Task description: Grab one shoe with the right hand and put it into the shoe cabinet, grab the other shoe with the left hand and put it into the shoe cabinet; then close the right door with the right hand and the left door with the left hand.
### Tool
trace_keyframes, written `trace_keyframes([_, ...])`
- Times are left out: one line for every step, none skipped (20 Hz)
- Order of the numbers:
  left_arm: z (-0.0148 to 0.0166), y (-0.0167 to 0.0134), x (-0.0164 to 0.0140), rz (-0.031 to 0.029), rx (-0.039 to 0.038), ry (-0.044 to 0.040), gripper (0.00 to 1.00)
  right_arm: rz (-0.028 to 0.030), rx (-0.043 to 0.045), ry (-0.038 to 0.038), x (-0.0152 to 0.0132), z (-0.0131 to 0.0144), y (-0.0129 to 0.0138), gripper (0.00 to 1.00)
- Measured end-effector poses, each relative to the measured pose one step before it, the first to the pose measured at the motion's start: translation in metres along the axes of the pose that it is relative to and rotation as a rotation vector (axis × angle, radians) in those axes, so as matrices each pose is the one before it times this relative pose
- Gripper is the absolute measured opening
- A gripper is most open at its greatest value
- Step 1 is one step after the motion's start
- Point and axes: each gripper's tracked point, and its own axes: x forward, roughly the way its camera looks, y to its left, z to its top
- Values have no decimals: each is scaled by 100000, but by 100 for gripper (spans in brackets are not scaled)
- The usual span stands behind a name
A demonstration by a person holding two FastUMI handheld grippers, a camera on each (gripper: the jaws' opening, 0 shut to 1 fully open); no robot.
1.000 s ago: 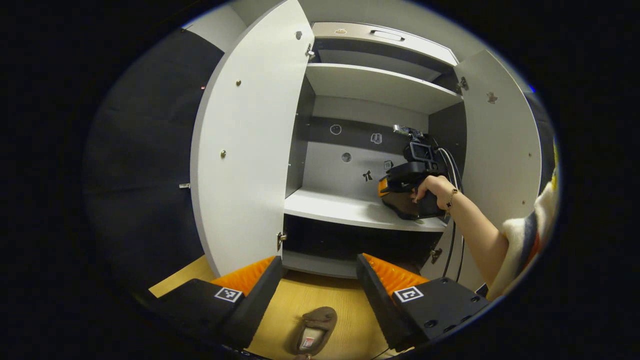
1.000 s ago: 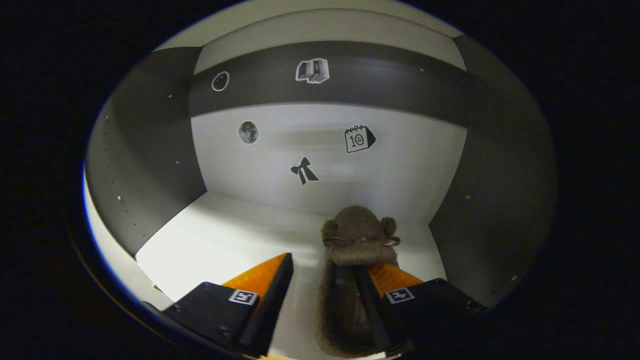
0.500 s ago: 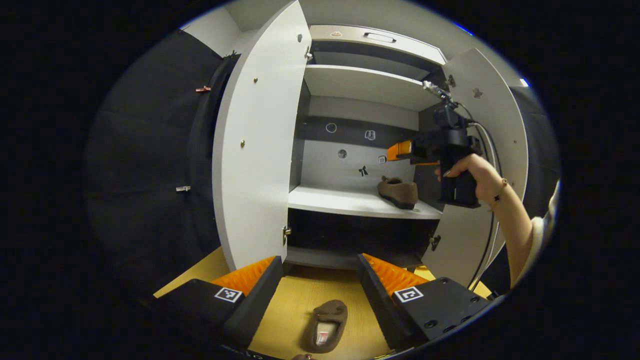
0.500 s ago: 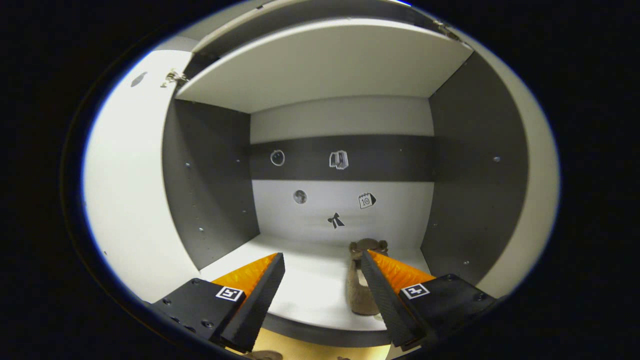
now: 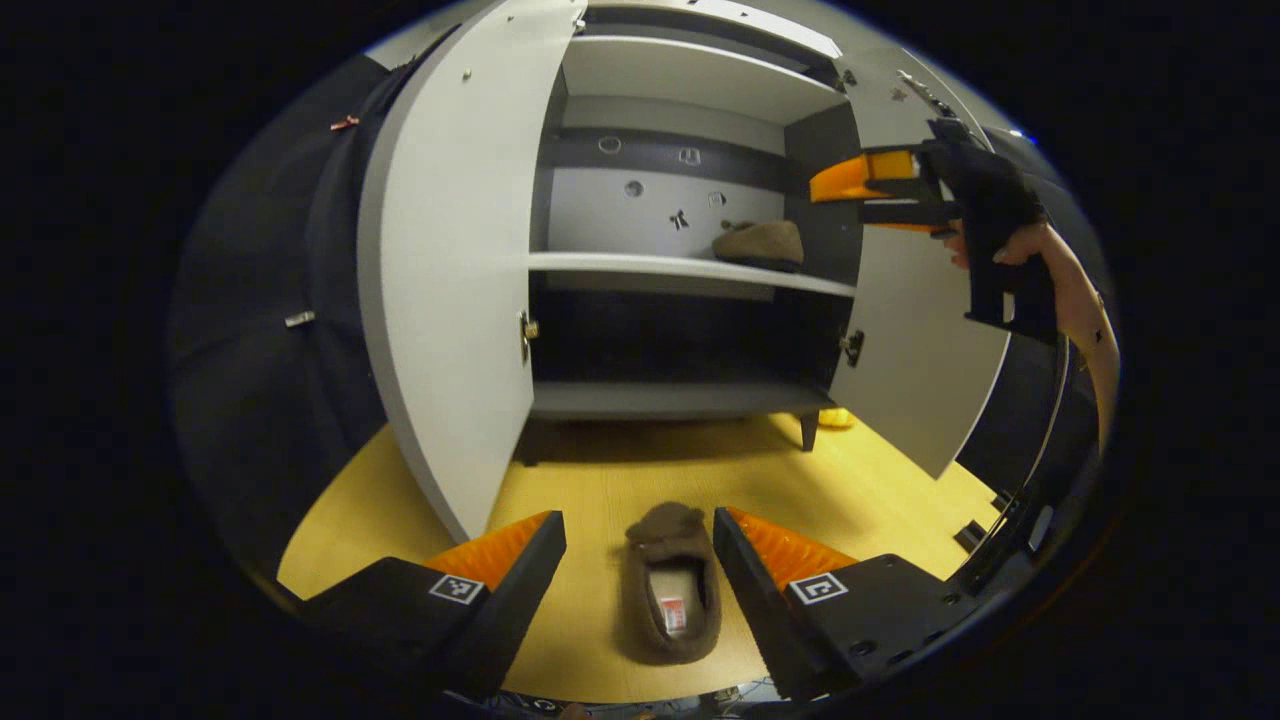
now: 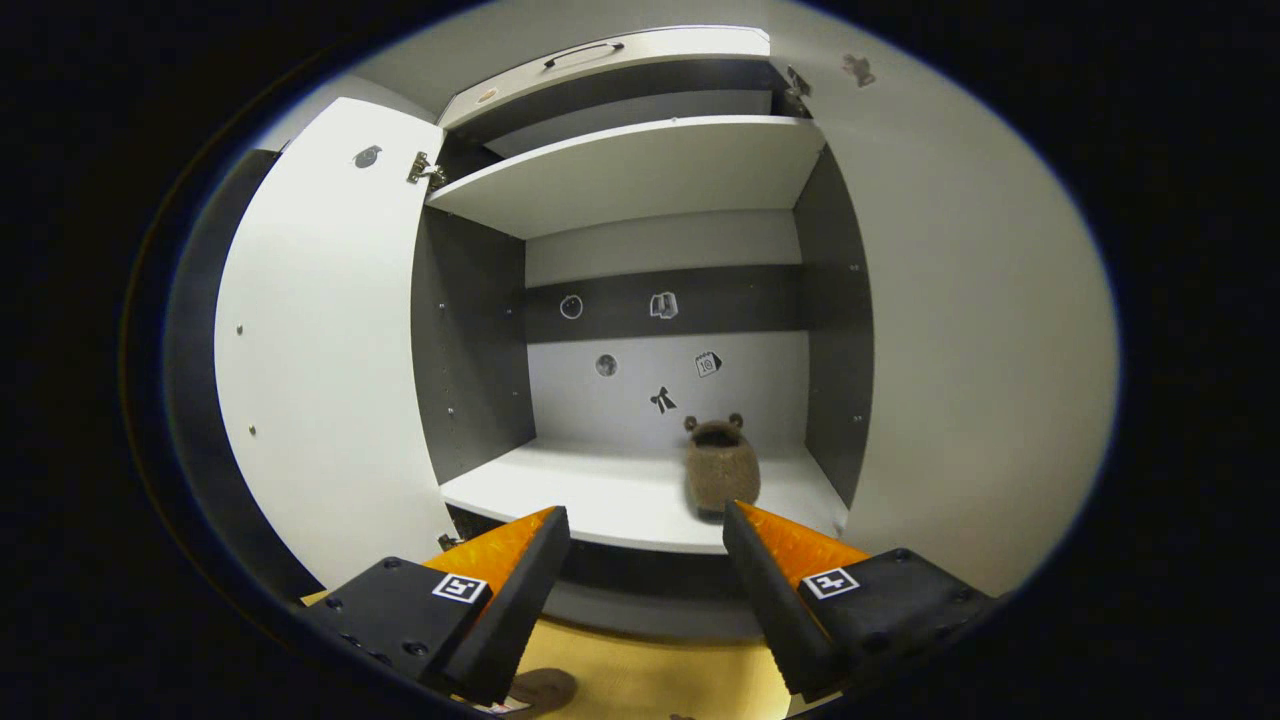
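Now, in the left gripper view, the left gripper (image 5: 638,535) hangs with jaws apart around a slipper (image 5: 668,595) on the floor (image 5: 880,480). In the right gripper view, the right gripper (image 6: 645,530), jaws apart and empty, faces the cabinet (image 6: 630,170), where the other slipper (image 6: 721,468) sits on the shelf (image 6: 590,490).

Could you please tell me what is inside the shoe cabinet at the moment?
One brown shoe sits on the middle shelf of the shoe cabinet. The compartment below is too dark to check.

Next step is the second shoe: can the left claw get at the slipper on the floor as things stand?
Probably yes. The left claw is open and the slipper on the floor lies between its fingers with bare floor around it. The open left door stands off to the side, not in the way.
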Motion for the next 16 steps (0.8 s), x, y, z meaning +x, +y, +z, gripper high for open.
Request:
trace_keyframes([-1525, 144, 1198, -1724, -287, 3382, 95, -1057, -11, 808, -515, -913, -418, 98])
trace_keyframes([-1186, -20, 1070, -1172, -402, 2528, 95, -1039, -15, 954, -419, -877, -354, 99])
trace_keyframes([-1097, -166, 799, -1232, -645, 1551, 95, -616, -73, 444, -238, -657, -295, 98])
trace_keyframes([-722, 65, 888, -652, -527, 1520, 95, -744, -69, 725, -135, -664, -343, 99])
trace_keyframes([-907, 137, 1148, -516, -217, 1501, 95, -523, -262, 581, 33, -548, -327, 99])
trace_keyframes([-587, 117, 918, -149, 124, 1046, 94, -769, -352, 301, 59, -423, -346, 99])
trace_keyframes([-548, 65, 838, 119, 143, 821, 93, -411, -194, 210, 88, -373, -323, 99])
trace_keyframes([-560, 68, 837, 63, -386, 1148, 87, -280, 185, -36, 215, -210, -149, 99])
trace_keyframes([-406, 128, 535, -169, -769, 645, 83, 183, 387, 74, 227, -248, -116, 98])
trace_keyframes([-336, 223, 622, 324, -520, 740, 79, 51, 401, 97, 220, -293, -166, 98])
trace_keyframes([-390, 79, 732, 403, -333, 791, 77, 24, 55, 333, 307, -319, -153, 98])
trace_keyframes([-275, 124, 564, 0, -285, 673, 74, 85, -120, 455, 366, -394, -153, 98])
trace_keyframes([-334, -149, 594, -1097, -580, 675, 73, 159, -141, 733, 399, -448, -115, 99])
trace_keyframes([-126, -94, 551, -729, -1024, 293, 72, 320, 104, 1035, 458, -471, -88, 98])
trace_keyframes([6, 202, 530, 235, -922, -151, 71, 644, 351, 937, 402, -475, 15, 98])
trace_keyframes([111, 167, 525, 247, -669, -244, 71, 816, 281, 1268, 434, -487, 65, 98])
